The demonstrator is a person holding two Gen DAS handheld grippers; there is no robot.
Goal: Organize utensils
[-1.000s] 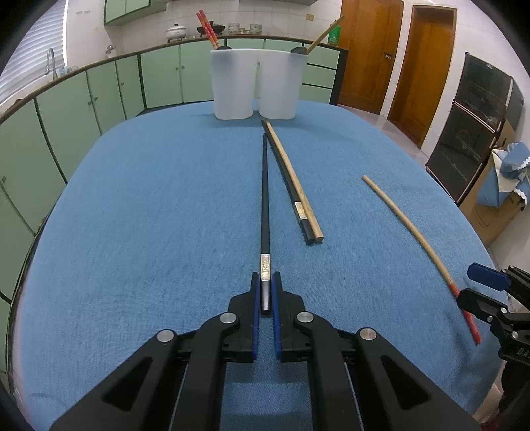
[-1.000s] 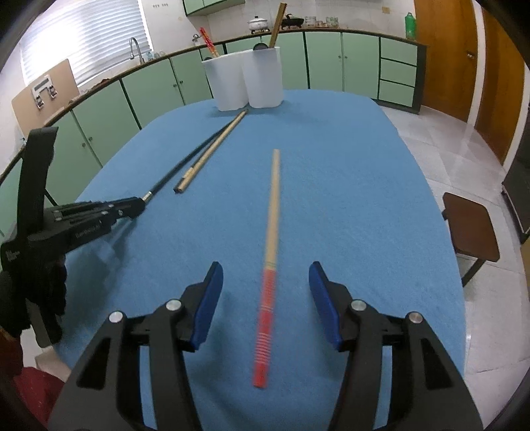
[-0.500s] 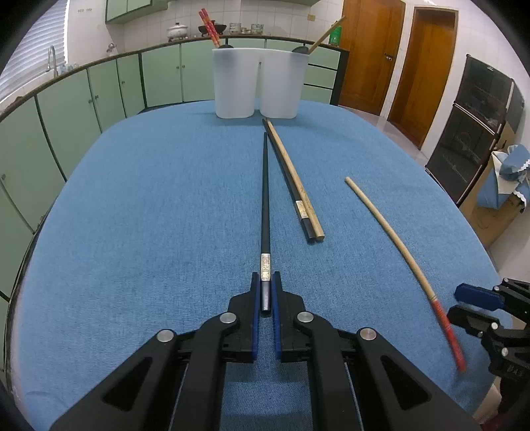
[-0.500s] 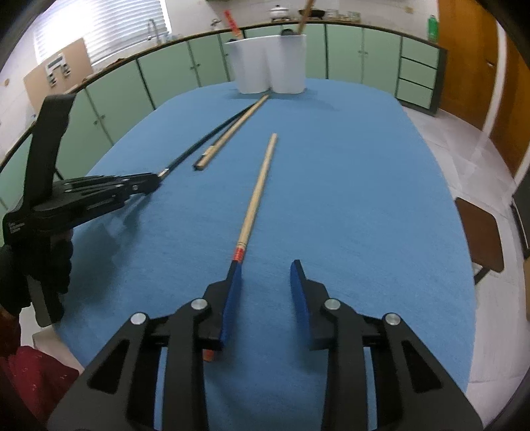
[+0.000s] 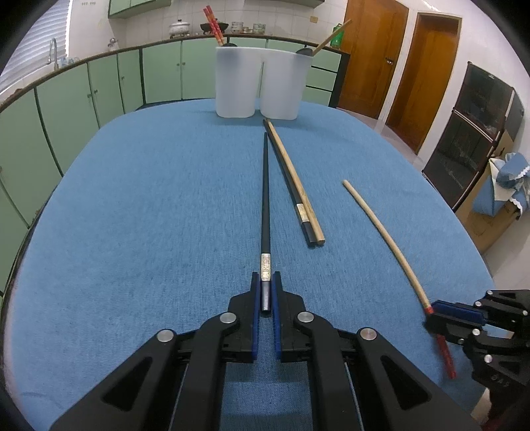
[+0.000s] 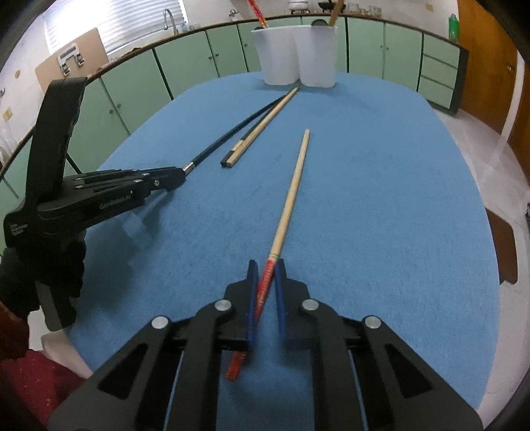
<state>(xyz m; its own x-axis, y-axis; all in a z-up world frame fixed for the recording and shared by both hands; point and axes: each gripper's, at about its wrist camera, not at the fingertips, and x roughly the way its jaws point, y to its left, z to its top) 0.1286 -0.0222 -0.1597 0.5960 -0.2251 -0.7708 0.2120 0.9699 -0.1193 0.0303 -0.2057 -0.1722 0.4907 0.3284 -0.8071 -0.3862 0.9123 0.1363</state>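
My left gripper (image 5: pixel 265 281) is shut on the near end of a black chopstick (image 5: pixel 265 185) that lies along the blue table toward two white holders (image 5: pixel 258 86). My right gripper (image 6: pixel 266 270) is shut on the red end of a pale wooden chopstick (image 6: pixel 293 185), which points toward the holders (image 6: pixel 296 54). A black and a wooden chopstick (image 5: pixel 294 185) lie side by side between them, also in the right wrist view (image 6: pixel 258 129). The holders hold red chopsticks (image 5: pixel 212 20) and a wooden utensil (image 5: pixel 331 31).
The blue table (image 5: pixel 149 205) has rounded edges close on both sides. Green cabinets (image 5: pixel 99 86) run behind it. Wooden doors (image 5: pixel 371 56) and a dark cabinet (image 5: pixel 470 132) stand to the right. A stool (image 6: pixel 503 245) sits beside the table.
My right gripper has moved in over the red end of the wooden chopstick and closed on it. My left gripper has stayed shut on the black chopstick.
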